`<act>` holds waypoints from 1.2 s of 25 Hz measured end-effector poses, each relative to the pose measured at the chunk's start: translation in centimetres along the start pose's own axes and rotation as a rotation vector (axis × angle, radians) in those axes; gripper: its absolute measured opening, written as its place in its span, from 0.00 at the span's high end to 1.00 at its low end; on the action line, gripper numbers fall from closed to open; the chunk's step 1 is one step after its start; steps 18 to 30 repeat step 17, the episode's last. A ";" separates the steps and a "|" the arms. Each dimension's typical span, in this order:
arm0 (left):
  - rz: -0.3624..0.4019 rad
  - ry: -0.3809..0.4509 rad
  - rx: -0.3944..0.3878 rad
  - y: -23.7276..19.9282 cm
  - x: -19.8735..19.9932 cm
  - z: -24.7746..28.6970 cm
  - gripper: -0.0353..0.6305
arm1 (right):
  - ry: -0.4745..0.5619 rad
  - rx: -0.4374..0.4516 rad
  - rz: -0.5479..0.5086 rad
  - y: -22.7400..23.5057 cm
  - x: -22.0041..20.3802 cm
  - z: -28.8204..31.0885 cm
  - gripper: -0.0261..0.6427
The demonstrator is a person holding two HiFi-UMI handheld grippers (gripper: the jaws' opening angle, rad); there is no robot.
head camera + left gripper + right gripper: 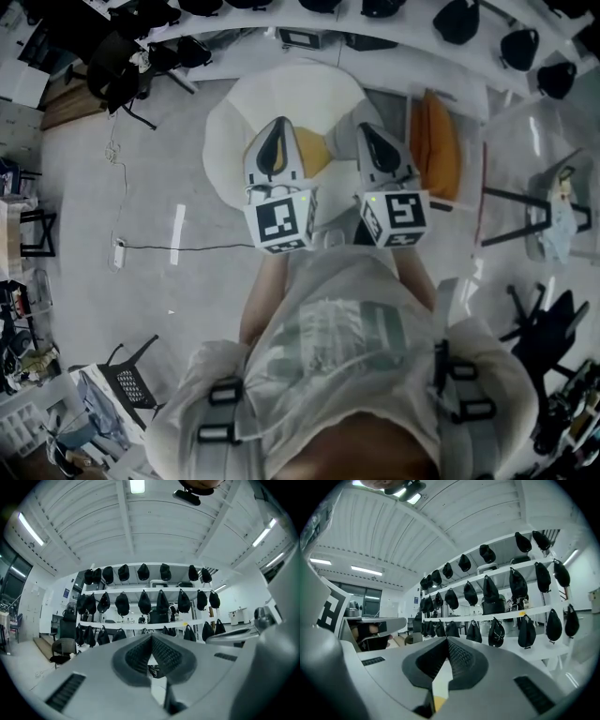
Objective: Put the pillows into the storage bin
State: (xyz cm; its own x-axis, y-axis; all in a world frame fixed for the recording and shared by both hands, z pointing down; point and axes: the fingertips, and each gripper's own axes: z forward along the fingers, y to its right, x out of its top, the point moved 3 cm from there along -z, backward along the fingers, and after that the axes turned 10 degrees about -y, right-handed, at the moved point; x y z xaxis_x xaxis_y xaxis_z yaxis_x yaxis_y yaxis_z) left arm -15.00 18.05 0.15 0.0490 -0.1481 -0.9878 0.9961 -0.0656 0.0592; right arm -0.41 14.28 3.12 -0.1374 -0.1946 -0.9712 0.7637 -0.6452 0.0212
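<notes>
In the head view a big round white pillow lies on the floor ahead, with a yellow pillow on its near side. An orange pillow lies to the right of them. A clear storage bin stands further right. My left gripper and right gripper are held side by side over the white and yellow pillows, pointing forward and level. The left gripper is shut, its pads meeting with nothing between them. The same holds for the right gripper.
White shelves hung with several black bags run along the far wall. A black chair stands at the far left, and another chair near left. A cable and power strip lie on the floor at left.
</notes>
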 end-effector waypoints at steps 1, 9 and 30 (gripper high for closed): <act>-0.004 -0.001 -0.001 -0.1 -0.1 -0.1 0.94 | -0.002 -0.008 -0.001 0.0 -0.1 0.0 0.95; -0.008 -0.027 -0.011 -1.3 -1.3 -0.6 0.94 | -0.012 -0.035 -0.013 -0.2 0.2 0.3 0.95; -0.075 -0.067 0.000 -2.9 -2.3 -0.9 0.94 | -0.019 -0.017 -0.034 -1.6 -0.1 0.8 0.95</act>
